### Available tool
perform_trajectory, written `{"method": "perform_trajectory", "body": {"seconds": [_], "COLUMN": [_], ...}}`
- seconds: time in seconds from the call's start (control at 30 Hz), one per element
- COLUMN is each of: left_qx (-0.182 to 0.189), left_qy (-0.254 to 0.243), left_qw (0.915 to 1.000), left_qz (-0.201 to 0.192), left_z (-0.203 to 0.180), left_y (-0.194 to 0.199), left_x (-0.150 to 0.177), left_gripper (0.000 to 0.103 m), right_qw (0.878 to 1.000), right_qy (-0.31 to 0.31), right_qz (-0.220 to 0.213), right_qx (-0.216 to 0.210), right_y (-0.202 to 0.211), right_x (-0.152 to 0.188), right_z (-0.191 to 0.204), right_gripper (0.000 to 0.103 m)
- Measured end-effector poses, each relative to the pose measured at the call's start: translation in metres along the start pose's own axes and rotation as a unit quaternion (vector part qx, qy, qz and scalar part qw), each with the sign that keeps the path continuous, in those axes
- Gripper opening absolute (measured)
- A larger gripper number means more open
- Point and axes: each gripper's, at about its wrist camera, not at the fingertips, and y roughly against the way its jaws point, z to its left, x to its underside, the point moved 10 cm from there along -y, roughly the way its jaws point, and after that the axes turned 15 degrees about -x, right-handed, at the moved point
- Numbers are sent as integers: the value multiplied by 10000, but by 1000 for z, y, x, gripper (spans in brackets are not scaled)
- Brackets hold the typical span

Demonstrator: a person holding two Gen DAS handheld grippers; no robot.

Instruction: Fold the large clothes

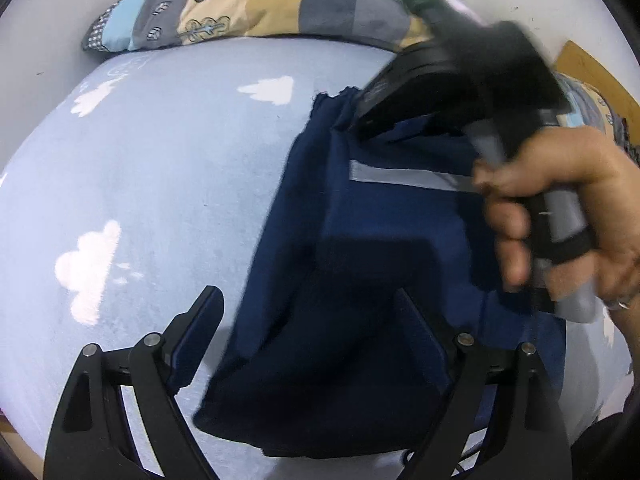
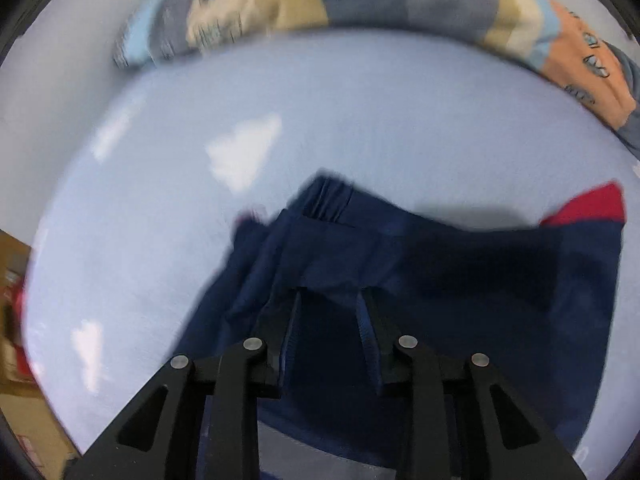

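We see a bed under a pale blue sheet [image 1: 168,168] printed with white clouds, a patchwork pillow [image 1: 248,12] lying along its far edge against a white wall. The navy garment [image 1: 360,264] lies on the sheet nearer us than the pillow, its long axis running from the near edge up toward the pillow, with a grey reflective stripe [image 1: 400,176] crossing it; from the right wrist camera a red patch [image 2: 588,204] shows at its right corner. Our left gripper [image 1: 308,312] has its jaws spread wide, one finger over bare sheet and the other over the cloth, clamping nothing. Our right gripper [image 2: 330,300] has jaws parted narrowly, with a raised fold of the navy cloth at its fingertips; blur keeps us from telling whether the pads press on it. The right hand [image 1: 560,216] covers the garment's right side in the left view, and the near hem is cut off by the gripper bodies
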Motion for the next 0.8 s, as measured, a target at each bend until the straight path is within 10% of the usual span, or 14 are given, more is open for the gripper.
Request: {"method": "perform_trajectory", "body": {"seconds": [0.13, 0.37, 0.8], "left_qx": [6, 325, -247], "left_qy": [13, -37, -801], "left_qw": [9995, 9992, 9964], "left_qz": [-316, -246, -107], "left_z": [3, -12, -34], "left_y": [19, 26, -2], "left_x": [-4, 1, 13], "left_gripper": [88, 88, 88], "right_qw": [9969, 9967, 9995], "right_qy": [79, 422, 53], "right_qz": [-472, -683, -115], "right_qx": [-623, -146, -274], "right_y": [77, 186, 110], "right_x": [17, 111, 194], "right_z": [13, -10, -33], "right_gripper": [30, 33, 28]}}
